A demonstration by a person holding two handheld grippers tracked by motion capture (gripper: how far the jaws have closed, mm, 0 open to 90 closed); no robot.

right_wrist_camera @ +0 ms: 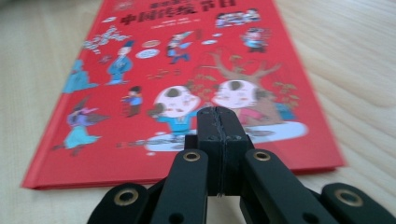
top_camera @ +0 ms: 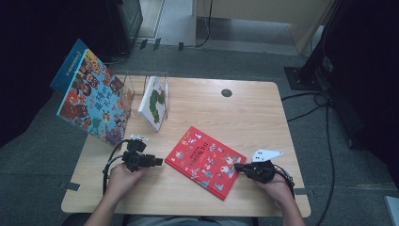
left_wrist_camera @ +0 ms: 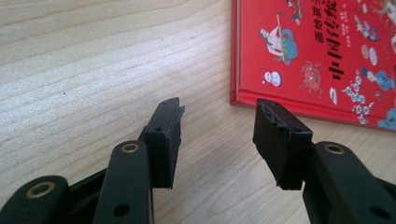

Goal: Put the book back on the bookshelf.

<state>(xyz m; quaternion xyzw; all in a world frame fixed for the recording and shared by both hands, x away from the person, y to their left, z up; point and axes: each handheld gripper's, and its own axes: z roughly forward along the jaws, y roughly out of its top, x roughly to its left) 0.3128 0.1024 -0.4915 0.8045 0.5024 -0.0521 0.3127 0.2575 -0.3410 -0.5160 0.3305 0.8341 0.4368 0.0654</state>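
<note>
Red hardcover book (top_camera: pixel 205 161) lies flat at the lower centre of the high view, on the wooden table (top_camera: pixel 244 113), set at an angle between your two grippers. Your left gripper (top_camera: pixel 158 161), at the lower left of centre, has its jaws spread apart, with the book's near corner just beyond the tips in the left gripper view (left_wrist_camera: pixel 327 60). Your right gripper (top_camera: pixel 238 166), at the lower right, has its jaws pressed together with nothing between them, tips at the book's edge (right_wrist_camera: pixel 187 74). Expect a stiff, thin, moderately light item with a glossy cover that may slip. Lying flat, it offers no gap underneath; take hold at a corner or along an edge once that edge is raised.
</note>
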